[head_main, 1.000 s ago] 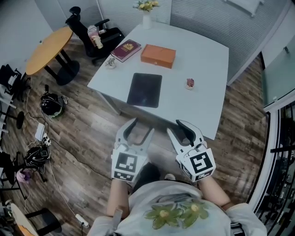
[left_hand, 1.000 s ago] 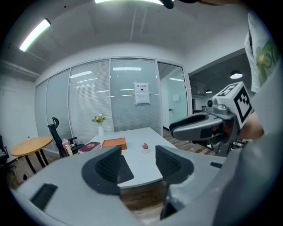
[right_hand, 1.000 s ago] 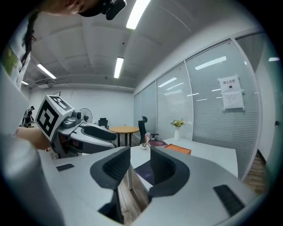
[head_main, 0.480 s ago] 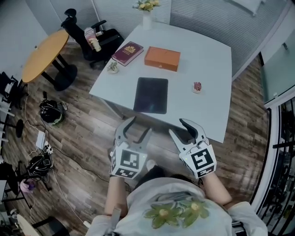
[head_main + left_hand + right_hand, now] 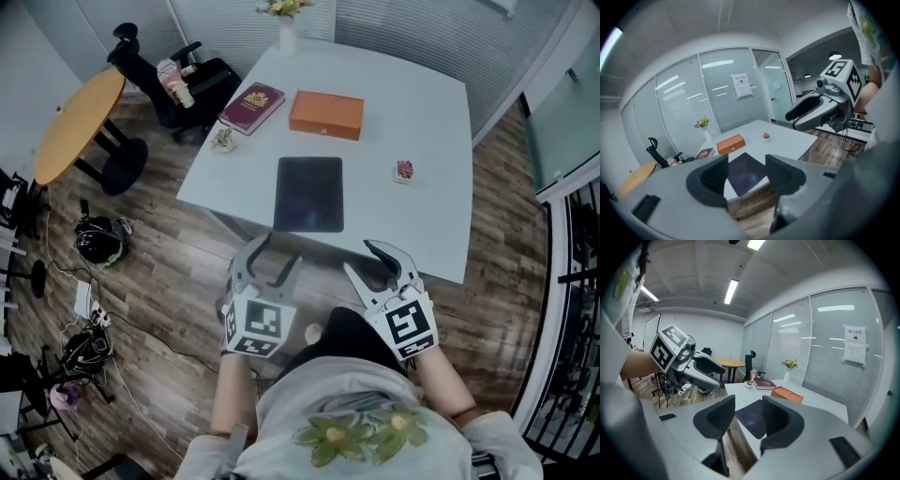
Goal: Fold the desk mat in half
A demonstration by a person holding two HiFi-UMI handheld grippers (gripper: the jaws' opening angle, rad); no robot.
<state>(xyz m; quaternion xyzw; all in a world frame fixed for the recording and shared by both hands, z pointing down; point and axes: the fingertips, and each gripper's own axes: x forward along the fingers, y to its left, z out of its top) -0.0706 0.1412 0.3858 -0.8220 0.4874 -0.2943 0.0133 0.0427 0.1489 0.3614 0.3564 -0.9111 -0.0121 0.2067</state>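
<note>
**While both jaws stand wide and empty, the mat lies flat and untouched**

Left gripper [image 5: 746, 163] and right gripper [image 5: 747, 405]: the jaws on both have just been opening and now stand fully spread. Nothing is between the pads on either. Each gripper view frames the desk mat [image 5: 309, 194] in the gap, but that's line of sight only. Both tips hang over the wood floor [image 5: 178, 272], off the mat's near short edge and well apart from it. I read this as pre-grasp: you opened early so you can run straight onto the edge.

You hold them side by side, the left toward the mat's near-left corner and the right toward its near-right. One gripper per corner makes sense, since the edge should then lift evenly and not twist.

The mat itself is dark, flat and unfolded on the white table [image 5: 427, 131]. Its near short edge sits just beside the table's front edge, so it's the edge within your reach. I can't see any overhang, so expect trouble getting a pad under something that thin.

Around the mat:
- orange box [image 5: 326, 113]: just beyond the far short edge
- red book [image 5: 251, 102]: beyond the far-left corner
- small pink pot [image 5: 404, 170]: off to the mat's right, apart from it

A near-over-far fold lands inside the mat's own outline, so none of these should get in the way. Just don't overshoot into the box.

The fold hasn't started.
</note>
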